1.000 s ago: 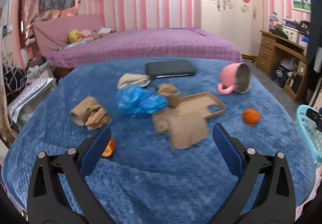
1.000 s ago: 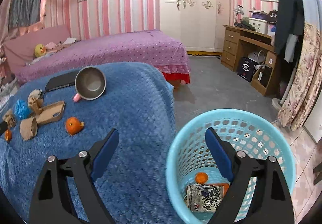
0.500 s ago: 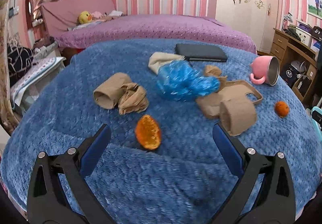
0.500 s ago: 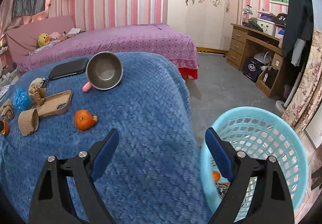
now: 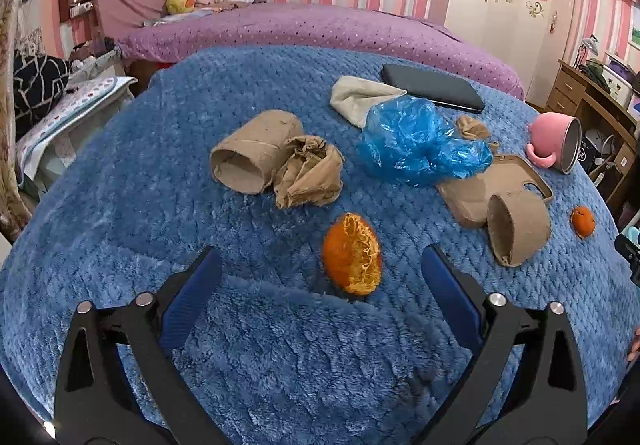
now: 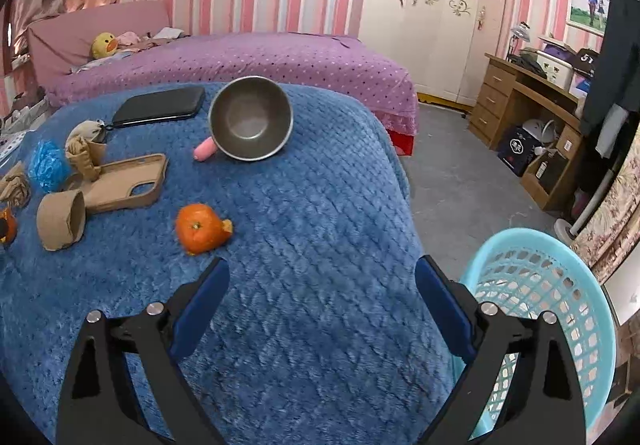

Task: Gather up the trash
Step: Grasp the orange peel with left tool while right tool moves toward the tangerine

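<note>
On the blue blanket [image 5: 160, 181], an orange peel [image 5: 352, 259] lies just ahead of my open, empty left gripper [image 5: 320, 265]. Behind it are a cardboard tube [image 5: 252, 155], crumpled brown paper [image 5: 310, 173], a blue plastic bag [image 5: 416, 143] and a second tube [image 5: 516, 227]. My right gripper [image 6: 320, 273] is open and empty; another orange peel [image 6: 200, 227] lies just ahead and left of it. The light blue trash basket [image 6: 560, 301] stands on the floor at its right.
A pink mug [image 5: 554, 141] lies on its side, also in the right wrist view [image 6: 250, 119]. A tan phone case [image 6: 128, 181], a black phone [image 6: 160, 105] and a beige cloth [image 5: 358, 99] lie on the blanket. A purple bed [image 6: 248, 57] and a wooden desk [image 6: 532, 101] are behind.
My left gripper has swung left and closer, so the near orange peel now sits between its fingers. My right gripper has turned from over the basket towards the blanket and the other peel.
</note>
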Tool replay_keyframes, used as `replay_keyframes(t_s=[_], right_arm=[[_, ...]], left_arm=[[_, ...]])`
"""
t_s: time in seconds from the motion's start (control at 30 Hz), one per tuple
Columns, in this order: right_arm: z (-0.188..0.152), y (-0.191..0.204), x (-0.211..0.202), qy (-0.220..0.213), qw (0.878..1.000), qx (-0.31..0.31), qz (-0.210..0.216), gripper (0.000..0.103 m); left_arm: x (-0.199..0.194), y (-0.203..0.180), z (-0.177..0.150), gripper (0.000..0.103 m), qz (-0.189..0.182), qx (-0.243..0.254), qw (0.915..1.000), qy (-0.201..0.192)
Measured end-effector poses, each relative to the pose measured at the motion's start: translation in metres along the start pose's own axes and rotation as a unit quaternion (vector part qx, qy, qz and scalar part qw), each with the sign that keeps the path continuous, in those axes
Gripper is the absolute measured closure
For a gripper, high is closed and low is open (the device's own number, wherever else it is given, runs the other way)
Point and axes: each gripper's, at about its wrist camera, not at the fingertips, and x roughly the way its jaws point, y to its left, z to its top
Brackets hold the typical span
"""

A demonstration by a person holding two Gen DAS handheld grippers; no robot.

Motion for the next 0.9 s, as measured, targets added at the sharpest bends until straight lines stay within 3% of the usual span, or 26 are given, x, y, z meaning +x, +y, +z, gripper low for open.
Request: replay_keyframes(t_s=[0.1,0.17,0.47,0.57,0.9], right_arm=[[0.000,0.001,0.000,0.003,1.000,0.000,0.006,0.011],[0.000,0.001,0.003,0.010,1.000,0.004,0.011,0.011],[-0.003,0.002,0.009,0.029,0.999,0.011,0.029,0.011],[-0.003,0.006,0.009,0.030,0.999,0.004,0.029,0.011],[0.004,0.026,0.004,0.013,0.999,-0.018,0.027,0.011]], left_arm=[[0.003,-0.005,-0.002,0.015,-0.004,0.012,0.9999,0.009],[0.006,-0.010,-0.003,0.030,-0.005,0.022,0.9996,0.014],[0.013,-0.022,-0.004,0.069,-0.013,0.039,0.9989,0.021],[0.014,-0.021,-0.003,0.075,-0.017,0.034,0.9990,0.022],[0.013,-0.008,0.007,0.077,-0.022,-0.004,0.9997,0.013]])
